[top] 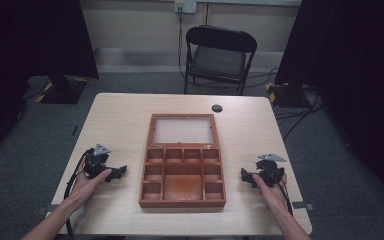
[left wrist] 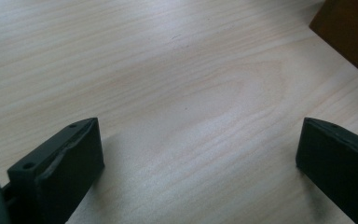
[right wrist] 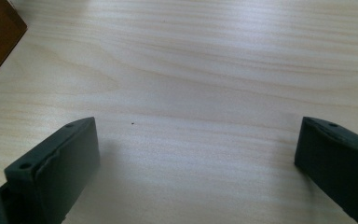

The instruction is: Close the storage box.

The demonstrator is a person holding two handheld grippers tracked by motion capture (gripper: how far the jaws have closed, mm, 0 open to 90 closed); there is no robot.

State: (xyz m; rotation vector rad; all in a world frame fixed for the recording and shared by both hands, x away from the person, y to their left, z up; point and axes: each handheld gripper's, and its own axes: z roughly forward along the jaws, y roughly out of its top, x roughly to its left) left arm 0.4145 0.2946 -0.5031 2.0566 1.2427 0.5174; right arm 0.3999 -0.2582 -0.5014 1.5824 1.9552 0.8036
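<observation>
Wooden box lies at the middle of the table, its glass-paned lid swung fully open and flat on the side away from the person, so the empty compartments face up and are easy to reach from above. Its long axis runs from the person's edge toward the black chair, hinge line crosswise. Left gripper and right gripper rest low at either flank of the box, each aimed inward at it and well apart from its walls, likely a ready stance before work begins. Both claws stand released, jaws wide with bare tabletop between them; a box corner shows ahead in the left gripper view.
</observation>
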